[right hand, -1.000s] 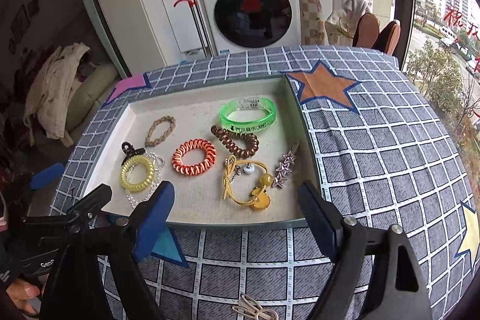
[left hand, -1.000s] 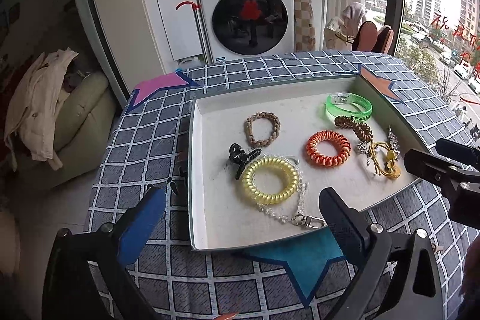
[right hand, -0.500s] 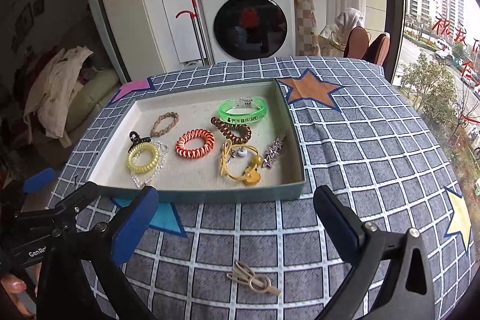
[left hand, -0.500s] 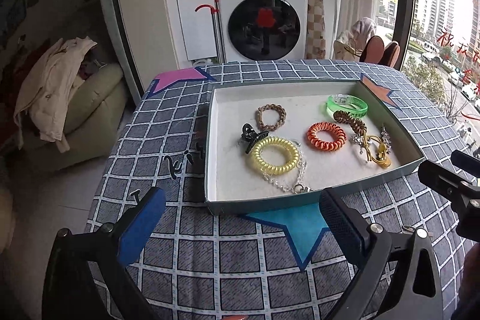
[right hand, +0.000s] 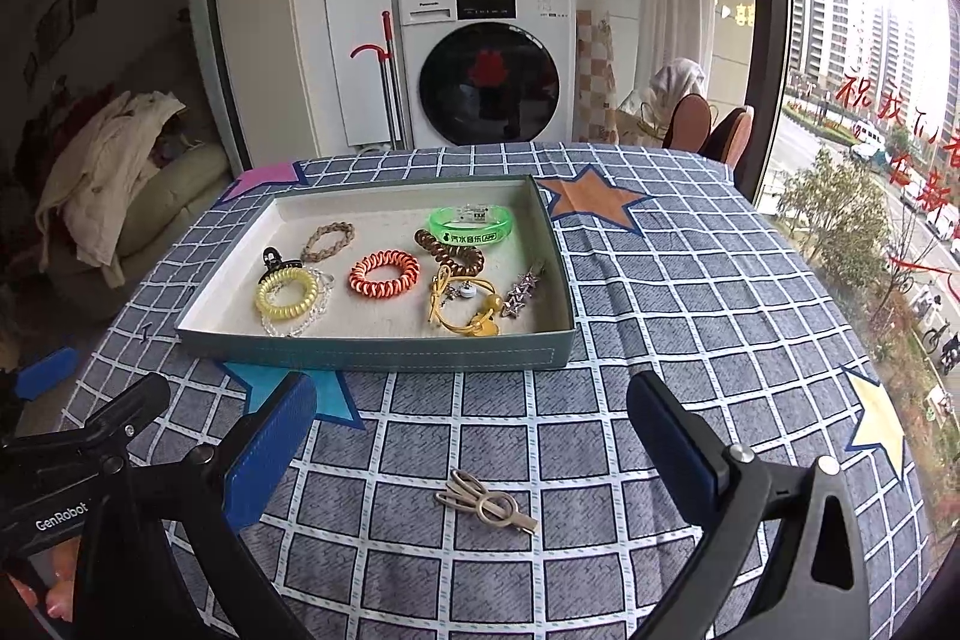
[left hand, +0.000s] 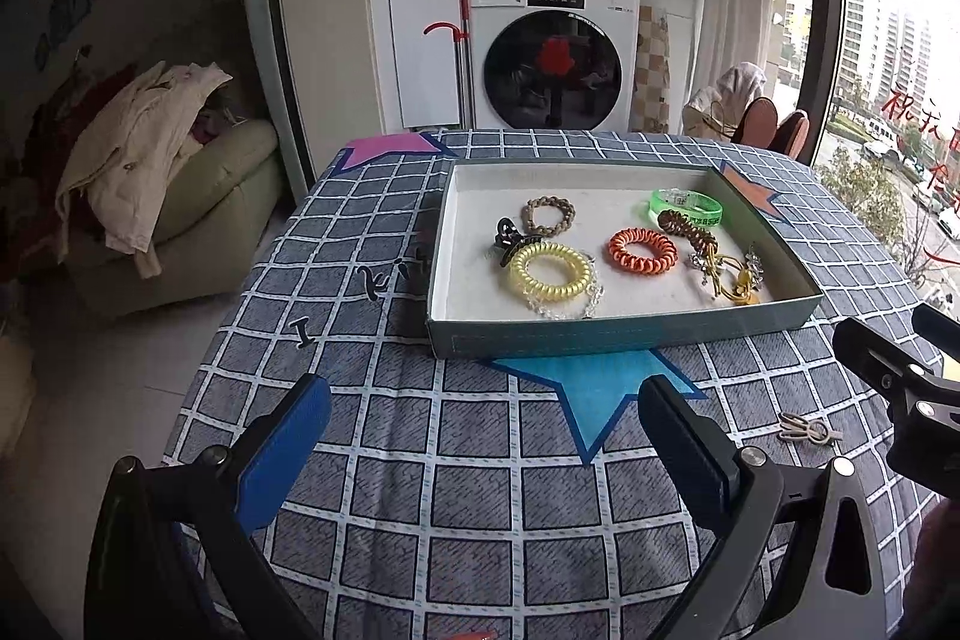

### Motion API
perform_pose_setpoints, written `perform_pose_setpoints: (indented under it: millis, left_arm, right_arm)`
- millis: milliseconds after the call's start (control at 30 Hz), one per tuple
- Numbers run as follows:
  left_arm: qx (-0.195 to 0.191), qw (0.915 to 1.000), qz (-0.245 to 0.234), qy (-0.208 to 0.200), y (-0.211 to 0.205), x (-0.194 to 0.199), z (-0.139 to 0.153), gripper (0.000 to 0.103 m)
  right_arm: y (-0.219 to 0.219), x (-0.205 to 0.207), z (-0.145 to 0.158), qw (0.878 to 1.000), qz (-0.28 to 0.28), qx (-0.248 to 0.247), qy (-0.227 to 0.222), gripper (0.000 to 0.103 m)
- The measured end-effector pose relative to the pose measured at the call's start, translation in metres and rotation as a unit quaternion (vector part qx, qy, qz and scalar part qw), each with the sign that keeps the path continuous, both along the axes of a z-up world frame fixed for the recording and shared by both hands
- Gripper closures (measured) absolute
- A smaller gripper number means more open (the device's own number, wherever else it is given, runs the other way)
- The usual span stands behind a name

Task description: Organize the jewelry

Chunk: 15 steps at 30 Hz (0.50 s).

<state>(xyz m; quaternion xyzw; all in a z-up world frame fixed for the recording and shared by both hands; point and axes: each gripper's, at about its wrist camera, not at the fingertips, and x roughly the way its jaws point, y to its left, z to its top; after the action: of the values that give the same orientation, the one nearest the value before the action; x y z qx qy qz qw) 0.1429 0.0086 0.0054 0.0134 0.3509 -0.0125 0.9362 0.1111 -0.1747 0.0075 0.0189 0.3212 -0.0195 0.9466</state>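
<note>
A shallow teal box (left hand: 624, 334) (right hand: 384, 355) lies on the checked tablecloth and holds several pieces: a yellow coil band (left hand: 549, 270) (right hand: 286, 293), an orange coil band (left hand: 642, 251) (right hand: 384, 272), a green bracelet (left hand: 687, 207) (right hand: 471, 227), a brown coil band (right hand: 449, 247), a braided band (left hand: 549, 214) (right hand: 327, 241), a black claw clip (left hand: 510, 238) and a yellow cord piece (right hand: 465, 307). A beige hair clip (right hand: 486, 505) (left hand: 807, 430) lies on the cloth in front of the box, between the fingers of my open right gripper (right hand: 471, 436). My left gripper (left hand: 483, 436) is open and empty, nearer than the box.
The table (right hand: 690, 280) carries a grey checked cloth with coloured stars. Behind it stand stacked washing machines (left hand: 549, 64). A sofa with clothes (left hand: 156, 196) is at the left and a window (right hand: 870, 130) at the right. The table's edges drop off left and right.
Both grippers have pulled back from the box, which now looks smaller and farther. The beige hair clip has come into view on the cloth. The right jaws widened slightly.
</note>
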Motion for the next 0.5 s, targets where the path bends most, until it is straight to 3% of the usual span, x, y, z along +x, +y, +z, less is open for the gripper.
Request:
perform_pose_setpoints:
  millis: [500]
  left_arm:
    - [0.011, 0.9993, -0.003, -0.036, -0.005, -0.021, 0.012, 0.000]
  right_arm:
    - [-0.004, -0.018, 0.010, 1.000, -0.011, -0.003, -0.020, 0.000]
